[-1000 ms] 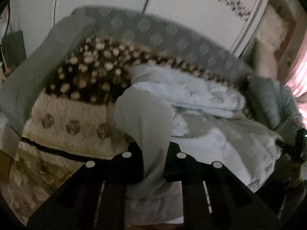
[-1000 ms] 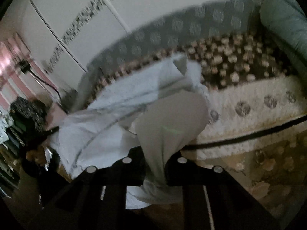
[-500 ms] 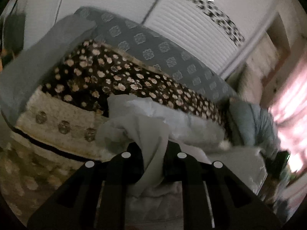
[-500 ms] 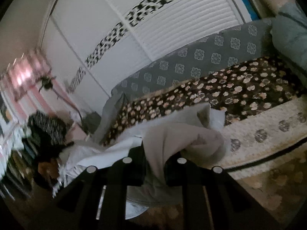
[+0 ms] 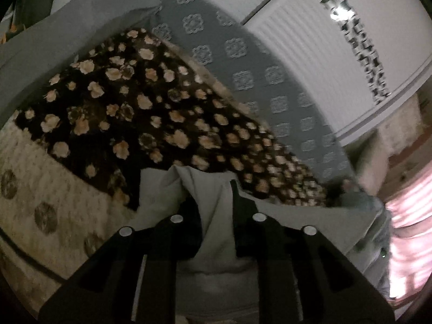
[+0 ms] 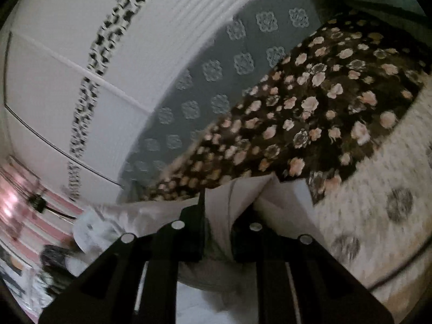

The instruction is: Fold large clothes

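1. A dark floral blanket point(image 5: 151, 113) spreads ahead of the gripper over a cream dotted cover point(image 5: 54, 189).
2. Beyond it runs a grey patterned headboard point(image 5: 243, 62).
3. White louvred wardrobe doors point(image 6: 81, 54) stand behind.
4. Pink striped wall point(image 6: 19, 202), far side.

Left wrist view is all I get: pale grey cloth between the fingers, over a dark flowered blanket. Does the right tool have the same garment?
Observer: Yes. The right tool is shut on a fold of the pale grey fabric garment.
Operator: Where does the cloth go from there?
Observer: In the right wrist view it stretches leftward from the tool, towards a crumpled white heap in front of a pink striped wall. I cannot tell whether it sags.
Operator: Anything underneath that tool?
Observer: A white fabric layer shows below the grey bunch, between the tool's arms.
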Action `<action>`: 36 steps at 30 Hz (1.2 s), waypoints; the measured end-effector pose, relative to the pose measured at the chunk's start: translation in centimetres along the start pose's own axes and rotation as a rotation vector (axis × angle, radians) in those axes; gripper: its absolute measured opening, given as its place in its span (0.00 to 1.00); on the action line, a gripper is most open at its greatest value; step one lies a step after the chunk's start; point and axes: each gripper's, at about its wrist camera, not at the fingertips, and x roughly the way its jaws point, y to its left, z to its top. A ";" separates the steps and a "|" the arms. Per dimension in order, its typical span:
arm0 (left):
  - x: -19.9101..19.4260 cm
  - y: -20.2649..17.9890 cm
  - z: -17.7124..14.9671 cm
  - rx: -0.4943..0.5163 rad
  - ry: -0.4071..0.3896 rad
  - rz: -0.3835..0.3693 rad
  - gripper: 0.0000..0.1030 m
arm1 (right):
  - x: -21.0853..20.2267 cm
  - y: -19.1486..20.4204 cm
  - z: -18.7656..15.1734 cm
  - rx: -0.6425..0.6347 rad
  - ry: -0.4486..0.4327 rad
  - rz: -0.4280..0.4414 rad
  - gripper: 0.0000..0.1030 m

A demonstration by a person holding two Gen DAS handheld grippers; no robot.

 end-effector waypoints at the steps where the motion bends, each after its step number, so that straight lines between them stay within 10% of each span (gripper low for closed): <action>1: 1.5 0.7 0.0 0.004 0.004 0.013 0.21 | 1.6 -0.6 -0.1 0.006 0.002 -0.015 0.13; 15: 6.1 3.1 1.1 0.036 0.022 -0.029 0.32 | 6.0 -1.3 0.8 -0.002 0.065 -0.035 0.18; 17: 4.4 2.4 1.4 0.038 -0.001 -0.053 0.42 | 4.6 -0.7 1.2 0.006 0.056 -0.026 0.21; 20: 1.2 1.7 1.7 0.046 -0.090 -0.080 0.97 | 1.6 0.1 1.5 0.048 0.004 0.064 0.38; 24: -4.5 1.3 1.9 0.061 -0.288 0.011 0.97 | -2.0 0.6 0.9 0.094 -0.152 0.146 0.99; 30: -9.4 -0.1 -1.8 0.086 -0.421 0.083 0.97 | -8.8 4.6 -0.6 -0.105 -0.419 0.003 0.99; 36: -6.1 -6.5 -10.0 0.371 -0.360 0.201 0.97 | -4.9 11.8 -7.9 -0.467 -0.277 -0.073 0.99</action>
